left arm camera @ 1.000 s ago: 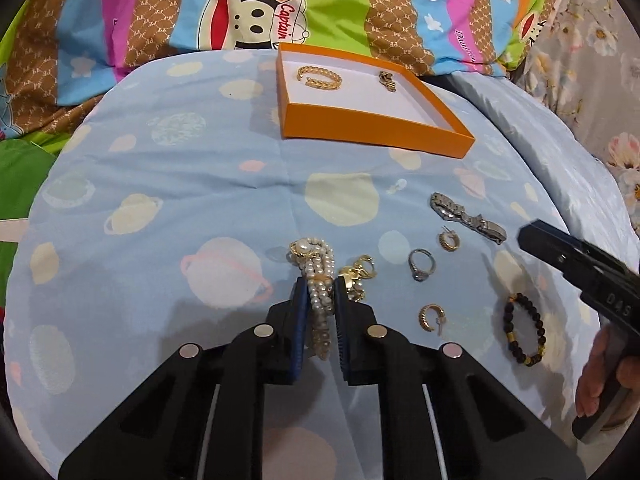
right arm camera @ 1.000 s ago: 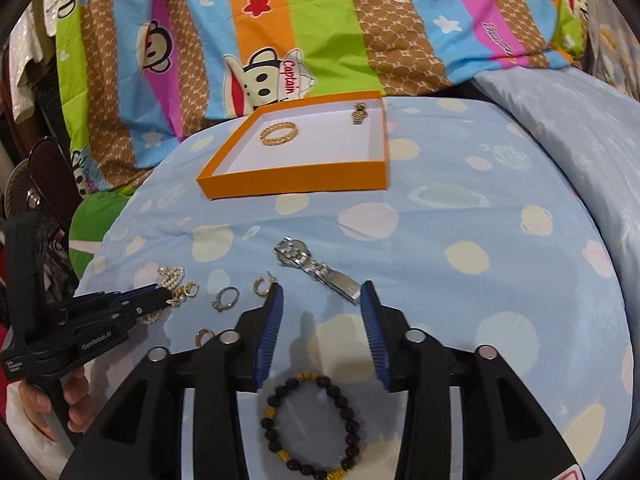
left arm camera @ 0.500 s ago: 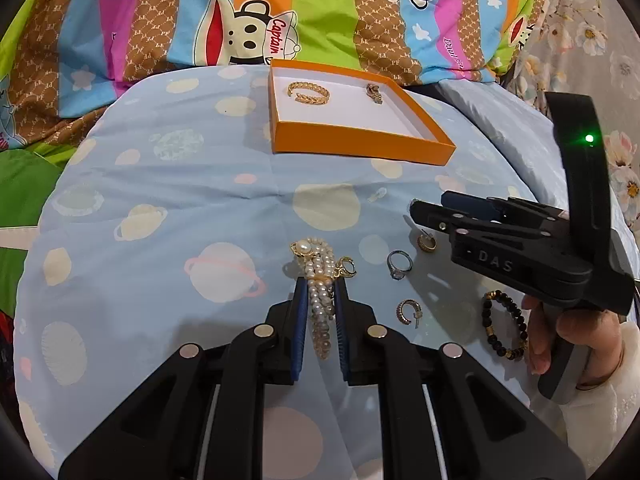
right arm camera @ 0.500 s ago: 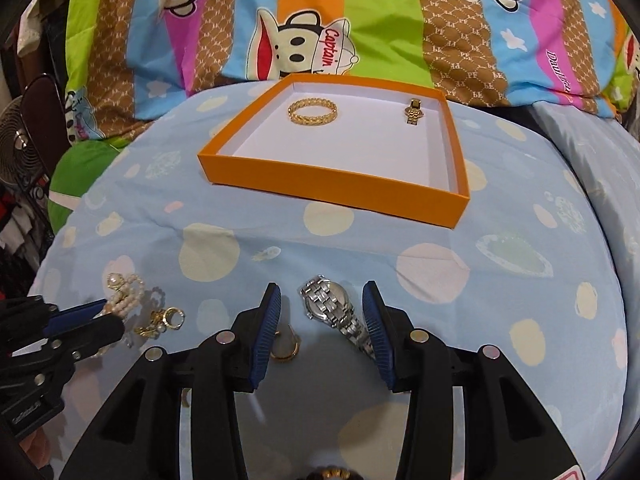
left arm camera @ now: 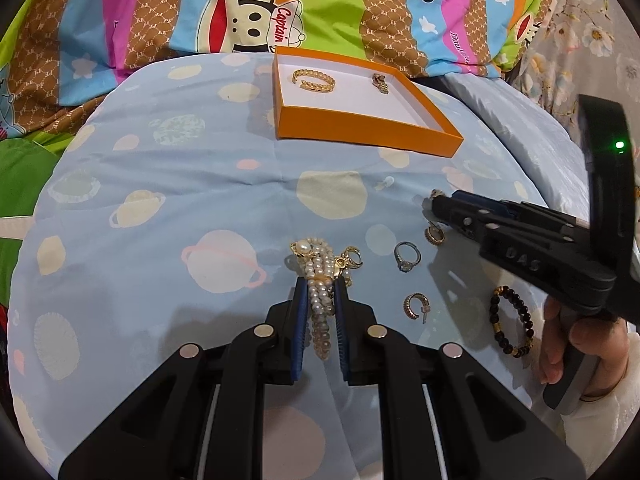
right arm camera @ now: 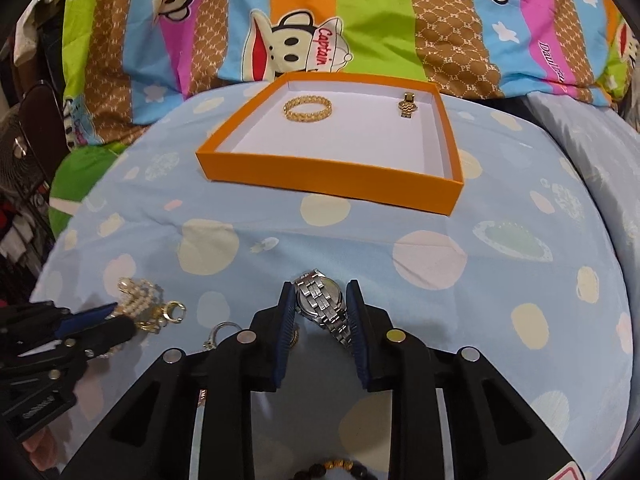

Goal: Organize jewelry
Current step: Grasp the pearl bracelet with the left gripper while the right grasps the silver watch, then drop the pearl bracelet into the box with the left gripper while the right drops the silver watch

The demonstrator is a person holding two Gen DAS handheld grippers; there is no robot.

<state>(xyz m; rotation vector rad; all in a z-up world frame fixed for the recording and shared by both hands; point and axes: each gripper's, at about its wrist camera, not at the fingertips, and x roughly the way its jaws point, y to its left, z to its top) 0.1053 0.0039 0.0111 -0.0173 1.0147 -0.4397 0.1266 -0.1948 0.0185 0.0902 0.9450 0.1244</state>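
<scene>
My left gripper point(left arm camera: 319, 286) is shut on a pearl bracelet point(left arm camera: 318, 280) that lies on the blue planet-print bedspread; it also shows in the right wrist view point(right arm camera: 140, 292). My right gripper point(right arm camera: 320, 294) is open, its jaws on either side of a silver watch point(right arm camera: 322, 306) on the bedspread. An orange box point(right arm camera: 332, 182) holds a gold bracelet point(right arm camera: 307, 108) and a small gold piece point(right arm camera: 408, 106). In the left wrist view lie a silver ring point(left arm camera: 406, 255), two gold hoop earrings point(left arm camera: 416, 306) point(left arm camera: 435, 235) and a black bead bracelet point(left arm camera: 512, 326).
A colourful monkey-print quilt point(right arm camera: 320, 20) rises behind the box. A gold clasp charm point(right arm camera: 170, 314) lies beside the pearls. A floral cloth point(left arm camera: 592, 40) is at the far right. The bedspread slopes away at the left and right edges.
My right gripper has moved forward from over the black bead bracelet to the silver watch, which now sits between its jaws. My left gripper stays shut on the pearls.
</scene>
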